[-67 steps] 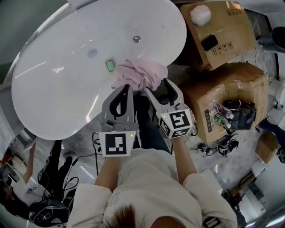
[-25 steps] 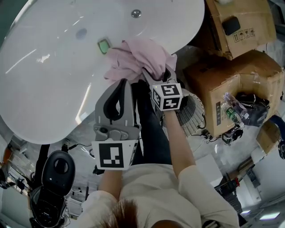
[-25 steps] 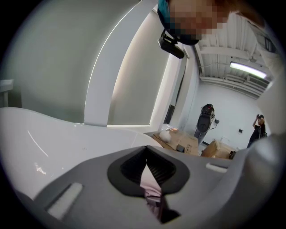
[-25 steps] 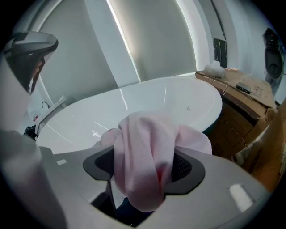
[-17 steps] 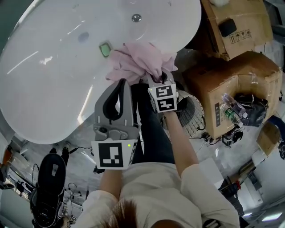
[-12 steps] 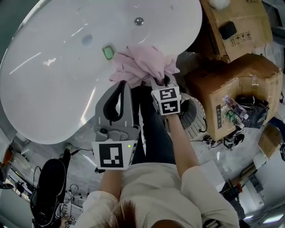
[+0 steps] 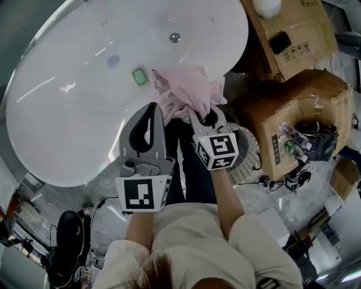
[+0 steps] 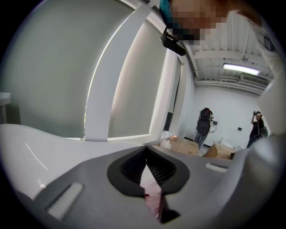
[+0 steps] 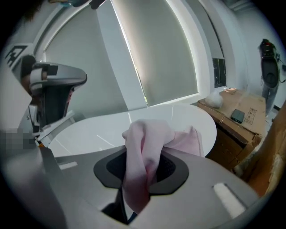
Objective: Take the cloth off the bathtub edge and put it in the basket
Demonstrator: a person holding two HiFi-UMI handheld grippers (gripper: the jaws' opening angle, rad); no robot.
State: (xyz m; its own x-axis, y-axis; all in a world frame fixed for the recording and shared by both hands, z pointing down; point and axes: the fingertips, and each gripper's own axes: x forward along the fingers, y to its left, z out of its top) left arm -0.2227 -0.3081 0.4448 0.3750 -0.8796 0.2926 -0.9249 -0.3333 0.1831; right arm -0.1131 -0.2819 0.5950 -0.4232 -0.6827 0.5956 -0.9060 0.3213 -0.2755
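Pink cloth (image 7: 189, 90), bunched, long axis running from right gripper's (image 7: 204, 114) clamping jaws toward bathtub (image 7: 84, 113); left gripper (image 7: 154, 106) closed, empty; basket (image 7: 247, 161) interior hidden

Two cardboard boxes stand off to the right. The farther box (image 7: 293, 28) has a white fluffy ball (image 7: 266, 7) and a small black device (image 7: 280, 42) on top. The nearer box (image 7: 276, 113) is open, with plastic bottles (image 7: 289, 144) and a black bag (image 7: 318, 141) inside. Cables (image 7: 107, 201) trail over the floor. Across the room, a ceiling light (image 8: 241, 68) glows above a standing person (image 8: 258, 127).
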